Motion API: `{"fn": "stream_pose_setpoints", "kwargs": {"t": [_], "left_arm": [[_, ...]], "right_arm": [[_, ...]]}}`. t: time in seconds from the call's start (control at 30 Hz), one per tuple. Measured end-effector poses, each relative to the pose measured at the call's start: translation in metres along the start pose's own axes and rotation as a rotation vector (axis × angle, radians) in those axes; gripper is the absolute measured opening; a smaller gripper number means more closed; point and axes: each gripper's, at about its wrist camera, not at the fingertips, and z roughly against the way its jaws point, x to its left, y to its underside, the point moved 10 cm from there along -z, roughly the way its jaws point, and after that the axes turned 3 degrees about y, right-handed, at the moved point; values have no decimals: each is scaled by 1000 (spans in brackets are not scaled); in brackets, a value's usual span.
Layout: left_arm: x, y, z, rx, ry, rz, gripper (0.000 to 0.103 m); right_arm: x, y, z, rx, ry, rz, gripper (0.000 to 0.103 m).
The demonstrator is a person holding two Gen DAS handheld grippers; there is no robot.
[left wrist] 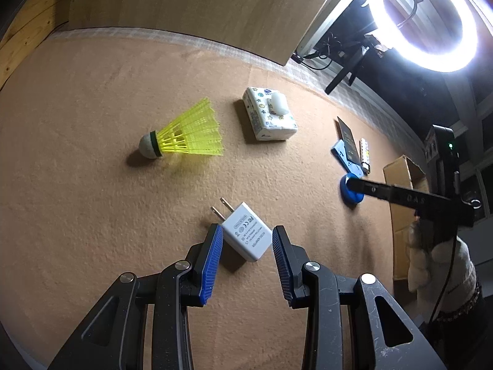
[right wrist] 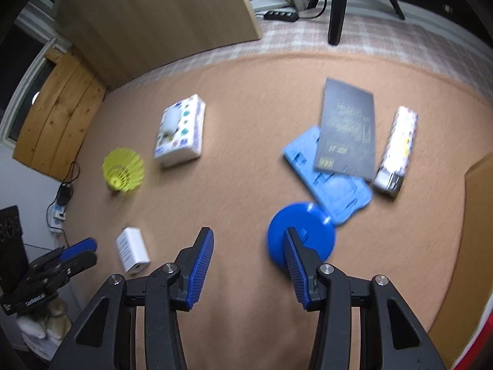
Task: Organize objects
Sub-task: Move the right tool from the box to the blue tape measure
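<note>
A white plug adapter (left wrist: pixel 246 236) lies flat on the tan mat (left wrist: pixel 92 200), prongs pointing away. My left gripper (left wrist: pixel 248 229) hovers over it, jaws open, one blue pad on each side and no pad pressing. The right wrist view shows that gripper (right wrist: pixel 91 251) still short of the adapter (right wrist: pixel 132 252). My right gripper (right wrist: pixel 248 231) is open with bare mat between its fingers. Its right finger overlaps a blue round disc (right wrist: pixel 305 222). In the left wrist view one dark finger (left wrist: pixel 385 189) of the right gripper reaches over that disc (left wrist: pixel 349 195).
A yellow shuttlecock (left wrist: pixel 185 135) and a printed tissue pack (left wrist: pixel 271 117) with a small white piece on top lie farther back. A black card (right wrist: pixel 348 132) rests on a blue flat tray (right wrist: pixel 336 191), beside a patterned lighter (right wrist: pixel 397 148). A cardboard box (left wrist: pixel 403 185) stands at the right, a ring lamp (left wrist: pixel 422 18) above.
</note>
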Motion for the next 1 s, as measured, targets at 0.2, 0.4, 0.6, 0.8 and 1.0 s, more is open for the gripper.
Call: {"fn": "stream_pose_setpoints", "kwargs": {"t": [0.2,0.4,0.6,0.8,1.0], "left_arm": [[-5,3,-2,6,4,-9,36],[-8,5,-2,8,9,-13,36],[-5,6,-1,6,9,-4,36],[-9,11,-6,22,21,-18,36],[-16,16,-12,37,30,-31,36]], "right_arm": [[-24,-12,17,-91,55,-72,43],[-44,-21,6,-67,77,-137,38],[-38,-17,-7,-34,68,-119,35],[-16,-3,-16,1,54,-49,30],[11,11,-19,13,67,57,30]]}}
